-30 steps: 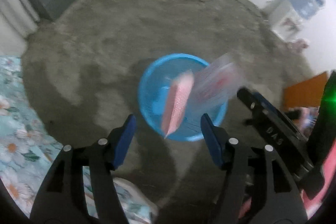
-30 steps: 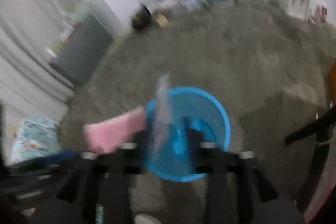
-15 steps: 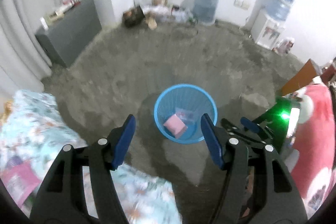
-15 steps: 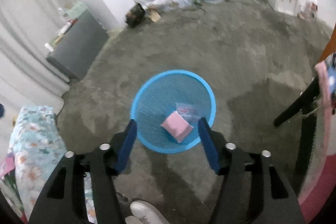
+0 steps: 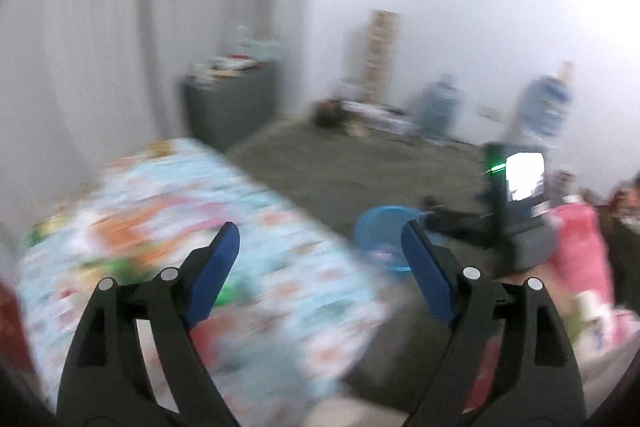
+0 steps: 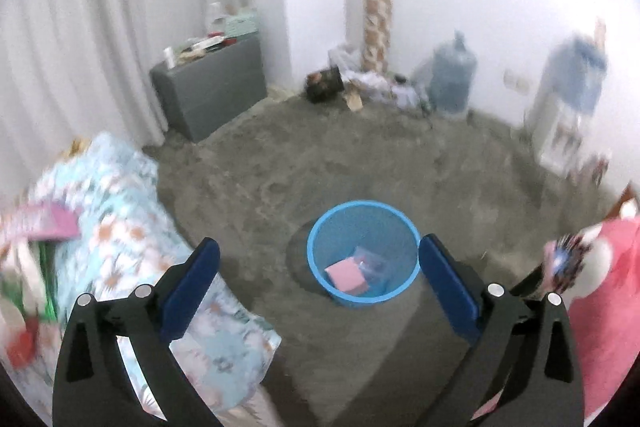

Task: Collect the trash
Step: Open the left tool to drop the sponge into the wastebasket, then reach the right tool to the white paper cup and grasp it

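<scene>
A blue mesh waste basket (image 6: 320,239) stands on the grey floor. A pink packet (image 6: 346,274) and a clear wrapper (image 6: 374,263) lie inside it. My right gripper (image 6: 318,261) is open and empty, held well above and in front of the basket. My left gripper (image 5: 320,249) is open and empty over the edge of a floral bed (image 5: 240,219); the basket (image 5: 380,227) shows blurred between its fingers. On the bed at the left lie a pink packet (image 6: 44,223) and green and red wrappers (image 6: 44,303), all blurred.
The floral bed (image 6: 116,219) fills the lower left. A grey cabinet (image 6: 212,87), a cardboard roll (image 6: 378,15), water jugs (image 6: 454,79) and a dispenser (image 6: 568,107) line the far wall. The right gripper's body with a lit screen (image 5: 524,183) shows in the left wrist view.
The pink packet and clear wrapper dropped from my grippers into the basket. Both grippers then rose and pulled back; the left one swung left over the bed.
</scene>
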Available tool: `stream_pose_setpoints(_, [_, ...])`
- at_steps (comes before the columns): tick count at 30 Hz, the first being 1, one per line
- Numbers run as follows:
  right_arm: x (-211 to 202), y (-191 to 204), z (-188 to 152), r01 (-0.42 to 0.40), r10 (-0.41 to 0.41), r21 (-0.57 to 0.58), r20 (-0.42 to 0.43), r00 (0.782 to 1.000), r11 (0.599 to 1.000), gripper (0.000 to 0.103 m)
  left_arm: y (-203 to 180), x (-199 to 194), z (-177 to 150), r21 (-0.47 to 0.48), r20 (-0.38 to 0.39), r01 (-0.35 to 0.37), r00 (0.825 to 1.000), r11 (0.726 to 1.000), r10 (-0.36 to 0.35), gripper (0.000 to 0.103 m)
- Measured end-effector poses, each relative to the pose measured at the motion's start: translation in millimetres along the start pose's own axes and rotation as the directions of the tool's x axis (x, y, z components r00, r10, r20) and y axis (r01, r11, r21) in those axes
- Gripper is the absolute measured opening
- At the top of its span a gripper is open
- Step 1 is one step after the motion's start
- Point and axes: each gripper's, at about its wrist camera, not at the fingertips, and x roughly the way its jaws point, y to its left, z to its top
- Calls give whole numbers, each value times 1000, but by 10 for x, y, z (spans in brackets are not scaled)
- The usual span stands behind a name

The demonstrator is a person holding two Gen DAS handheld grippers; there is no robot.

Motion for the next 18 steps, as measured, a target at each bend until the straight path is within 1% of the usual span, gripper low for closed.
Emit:
stream_pose_setpoints(1, [-69,208,-19,-9,9,-76,9,1000,997,97,108,-70,-105,-19,1,-37,999,999,37,80])
stream_pose_setpoints(3, [-142,510,-51,-6,8,-175,8,1000,985,97,382,-263,-328,-89,-8,-115,993,989,114,81])
stream_pose_setpoints(4, [-188,703,-82,-6,8,-231,6,1000,973,97,553,-365,-471,-137,-12,-156,988,978,156,81])
stream_pose_setpoints(5, [-218,829,-116,-12,14,-262,4,1000,965,97,689,-458,-601,-175,-12,-189,982,966,190,81])
stream_pose_setpoints(6, [-275,984,-154,-38,39,-297,-1,999,954,97,780,-515,-697,-198,-11,-213,976,957,215,81])
stream_pose_setpoints(7, [-339,1095,-178,-72,72,-318,-11,997,945,97,923,-597,-821,-232,-11,-250,967,940,255,81])
stream_pose_setpoints(9, [-425,1258,-218,-137,134,-353,-33,990,926,97,1124,-696,-1033,-292,-23,-294,954,910,300,81])
stream_pose_setpoints(12, [-545,1537,-283,-226,219,-409,-66,974,884,97,1359,-766,-1268,-375,-42,-294,953,879,301,81])
stream_pose_setpoints(14, [-593,1694,-342,-309,288,-411,-114,951,857,97,1486,-730,-1354,-397,-59,-303,950,866,306,81])
stream_pose_setpoints(15, [-607,1766,-366,-356,326,-404,-144,934,842,97,1539,-726,-1419,-404,-70,-312,948,860,311,81])
stream_pose_setpoints(17, [-602,1924,-490,-467,407,-386,-229,884,796,97,1602,-679,-1528,-413,-81,-325,944,851,321,81])
stream_pose_setpoints(18, [-591,1980,-550,-489,420,-384,-254,871,783,97,1645,-676,-1586,-424,-89,-328,943,844,322,81])
